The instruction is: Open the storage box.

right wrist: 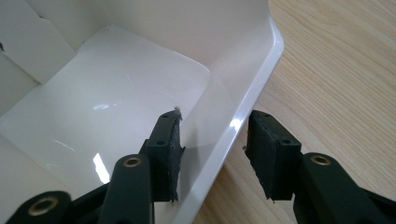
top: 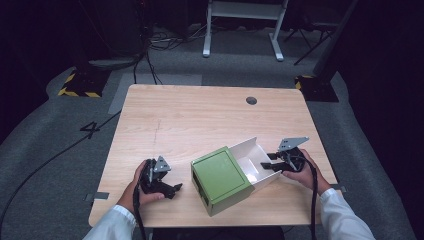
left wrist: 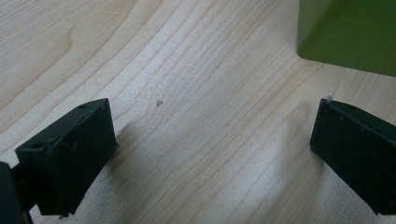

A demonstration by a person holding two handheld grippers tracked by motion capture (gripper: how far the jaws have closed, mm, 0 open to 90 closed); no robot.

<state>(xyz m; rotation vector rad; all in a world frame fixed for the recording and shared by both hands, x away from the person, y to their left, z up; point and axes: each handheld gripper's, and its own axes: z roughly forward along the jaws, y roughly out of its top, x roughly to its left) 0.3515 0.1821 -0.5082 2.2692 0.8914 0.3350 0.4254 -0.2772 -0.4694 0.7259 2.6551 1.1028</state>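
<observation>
Straddled the end wall of the white tray (top: 248, 150) — half drawn from its green sleeve (top: 220, 177) on the counter (top: 200, 115) — with right gripper (top: 270, 162) unclenched, seemingly poised to pull; left gripper (top: 172, 189) rested released, empty, beside the sleeve.

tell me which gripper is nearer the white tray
Right. The right gripper straddles the white tray end wall, jaws open either side. The left gripper sits apart on the table, beyond the green sleeve.
</observation>
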